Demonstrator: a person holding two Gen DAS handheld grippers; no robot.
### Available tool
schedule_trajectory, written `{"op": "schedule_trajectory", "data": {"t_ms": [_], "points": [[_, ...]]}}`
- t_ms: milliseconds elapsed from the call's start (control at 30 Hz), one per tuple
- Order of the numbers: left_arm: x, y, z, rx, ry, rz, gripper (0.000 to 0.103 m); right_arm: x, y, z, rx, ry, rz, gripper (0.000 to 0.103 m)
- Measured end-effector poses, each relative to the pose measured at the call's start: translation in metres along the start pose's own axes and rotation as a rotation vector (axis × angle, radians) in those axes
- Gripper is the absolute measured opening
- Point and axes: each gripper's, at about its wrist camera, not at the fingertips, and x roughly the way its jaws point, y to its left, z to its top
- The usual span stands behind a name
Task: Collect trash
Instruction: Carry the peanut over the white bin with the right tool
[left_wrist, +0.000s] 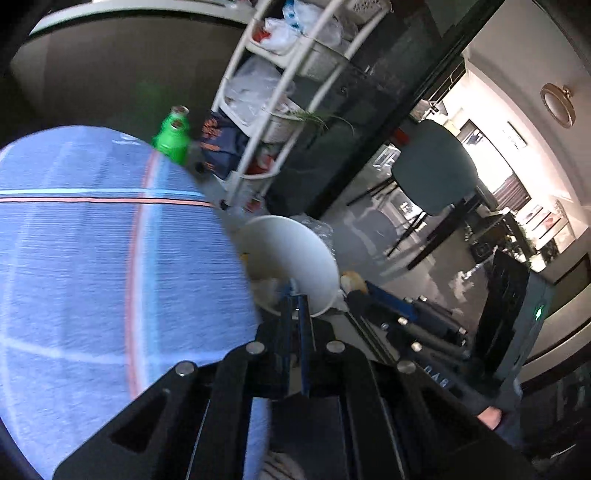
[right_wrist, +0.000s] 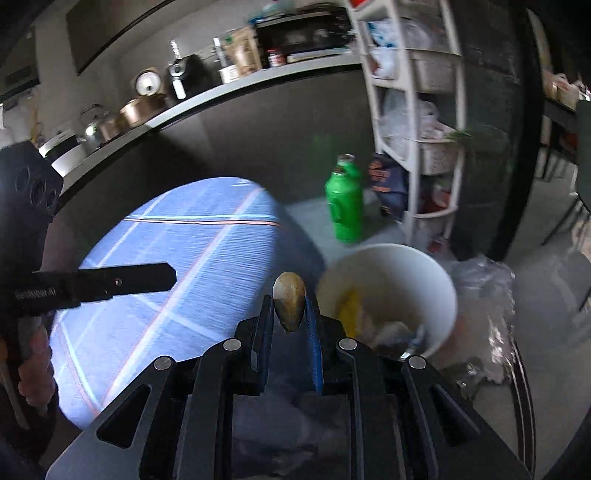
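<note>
right gripper (right_wrist: 290, 310) clamped on a small oval shell-like scrap (right_wrist: 289, 301), tan and brown with a glossy, streaked face, pinched at its lower half so most of it stands above the fingertips. held just at 9 o'clock of the white bucket (right_wrist: 424, 280), probably so the scrap can be carried over the rim and dropped. bucket tipped toward the camera, mouth open, already holding a yellow wrapper (right_wrist: 349, 310) and pale crumpled bits; likely tilted to make an easy target.

left gripper (left_wrist: 294, 295) closed tight on the near rim of the white bucket (left_wrist: 295, 243), jaws nearly together with only the thin wall between them, seemingly steadying and angling the container at the edge of the blue plaid tablecloth (left_wrist: 110, 240). from this view the shell-like scrap (left_wrist: 354, 281) visible at 3 o'clock of the bucket, just beside its rim, not yet inside.

green bottle (right_wrist: 343, 199) standing upright at 12 o'clock of the bucket, cap off, near a white shelf rack (right_wrist: 413, 110); possibly more rubbish to gather. crinkled clear plastic (right_wrist: 487, 295) lying at 3 o'clock, touching or just beside the bucket wall.
</note>
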Motion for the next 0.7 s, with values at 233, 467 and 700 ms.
{"op": "schedule_trajectory", "data": {"t_ms": [233, 467, 700], "points": [[0.061, -0.02, 0.018, -0.004, 0.083, 0.017, 0.005, 0.039, -0.053, -0.015, 0.089, 0.051, -0.047, 0.016], [0.127, -0.02, 0.039, -0.029, 0.189, 0.075, 0.005, 0.085, -0.09, -0.025, 0.129, 0.126, -0.058, 0.017], [0.162, -0.022, 0.044, -0.009, 0.235, 0.094, 0.015, 0.093, -0.103, -0.031, 0.108, 0.125, -0.043, 0.036]]}}
